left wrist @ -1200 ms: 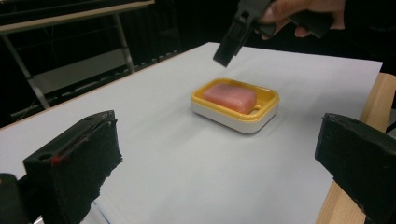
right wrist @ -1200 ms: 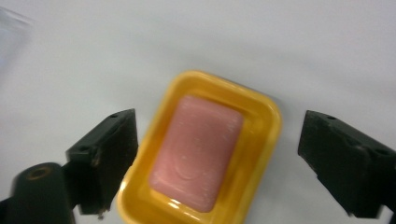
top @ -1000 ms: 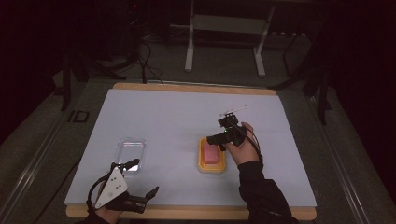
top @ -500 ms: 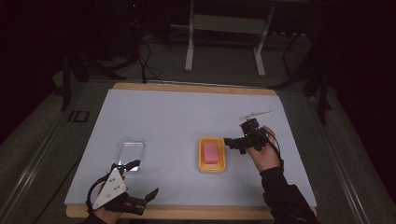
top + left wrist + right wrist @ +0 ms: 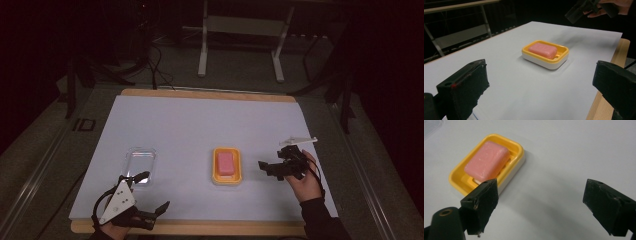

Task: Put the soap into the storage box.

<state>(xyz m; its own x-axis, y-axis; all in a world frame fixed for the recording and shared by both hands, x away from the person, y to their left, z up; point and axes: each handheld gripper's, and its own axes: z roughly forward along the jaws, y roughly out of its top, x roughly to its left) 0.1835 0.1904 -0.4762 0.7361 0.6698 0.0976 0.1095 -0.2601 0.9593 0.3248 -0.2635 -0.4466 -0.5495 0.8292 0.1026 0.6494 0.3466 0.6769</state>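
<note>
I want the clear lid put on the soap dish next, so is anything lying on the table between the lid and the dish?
Nothing visible does. In the high view the clear lid lies flat to the left of the soap dish, which holds the pink soap, with bare white table cover between them. The left gripper sits nearer the person, off that line.

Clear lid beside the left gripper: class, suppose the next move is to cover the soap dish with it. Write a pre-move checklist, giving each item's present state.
1. Pink soap lies fully inside the yellow soap dish: ok.
2. Left gripper jaws wide apart, nothing between them: ok.
3. Right gripper jaws apart and empty: ok.
4. Right gripper clear of the dish, off to its right side: ok.
5. Clear lid lies flat on the white sheet, apart from the dish: ok.
6. Lid matches the dish rim in shape and fit: cannot tell.
</note>
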